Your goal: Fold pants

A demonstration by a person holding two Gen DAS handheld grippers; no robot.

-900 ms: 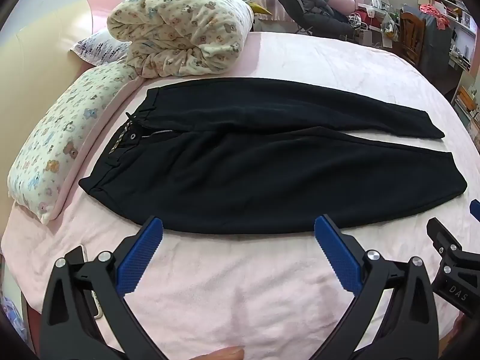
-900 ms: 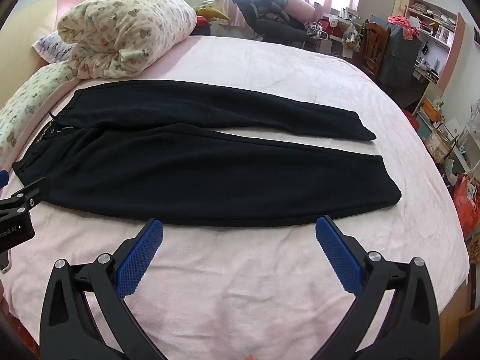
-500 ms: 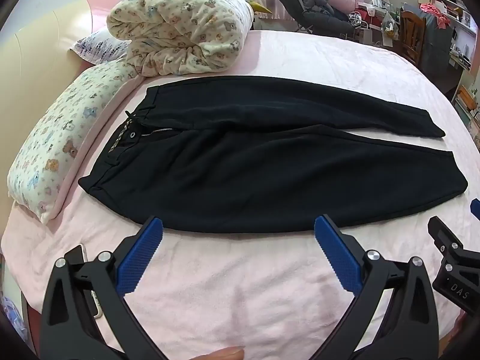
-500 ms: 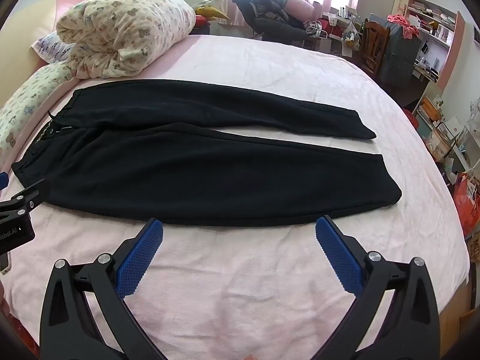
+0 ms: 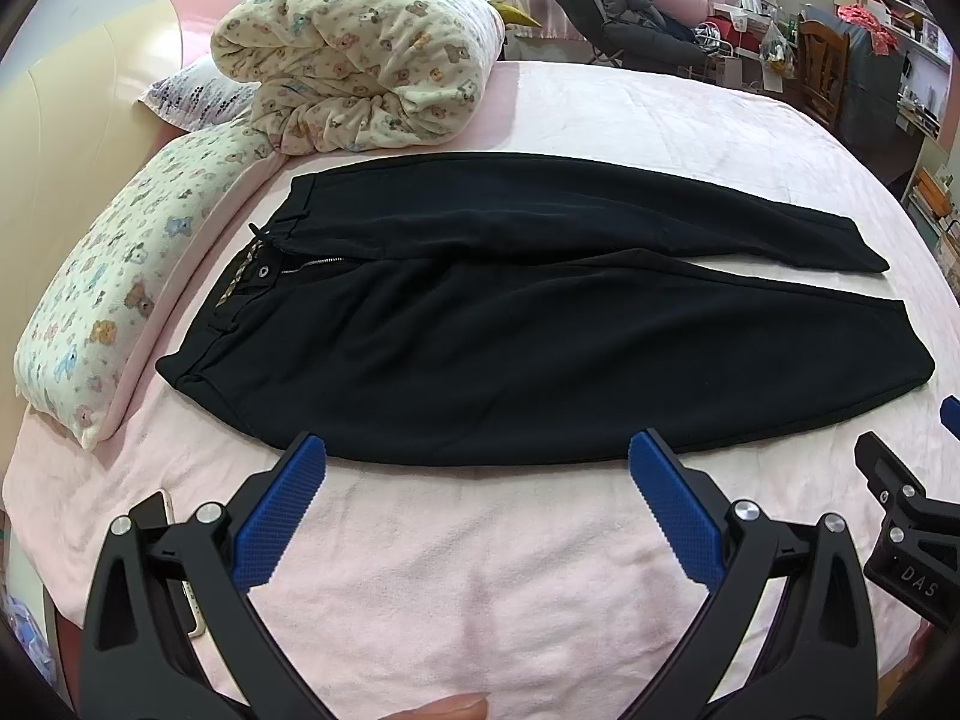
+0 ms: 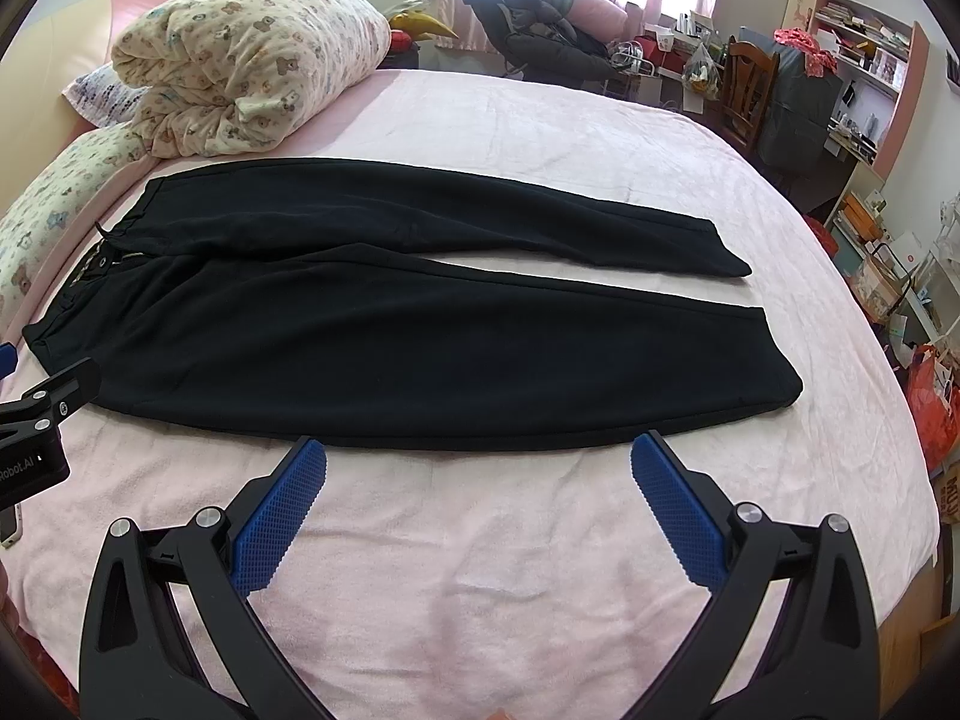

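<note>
Black pants [image 5: 540, 336] lie spread flat across the pink bed [image 5: 480, 570], waistband to the left, both legs running right with a narrow gap between the cuffs. The same pants [image 6: 390, 324] fill the middle of the right wrist view. My left gripper [image 5: 477, 456] hovers open just short of the near leg's lower edge, nothing between its blue pads. My right gripper [image 6: 480, 459] is likewise open and holds nothing, near the same edge further toward the cuffs. Part of the right gripper [image 5: 912, 528] shows at the left wrist view's right edge.
A rolled bear-print quilt [image 5: 360, 60] and a matching pillow [image 5: 108, 300] sit at the bed's head on the left. A phone [image 5: 174, 552] lies at the near left bed edge. A chair with clothes [image 6: 528, 30], a wooden chair [image 6: 744, 96] and shelves [image 6: 864, 60] stand beyond the bed.
</note>
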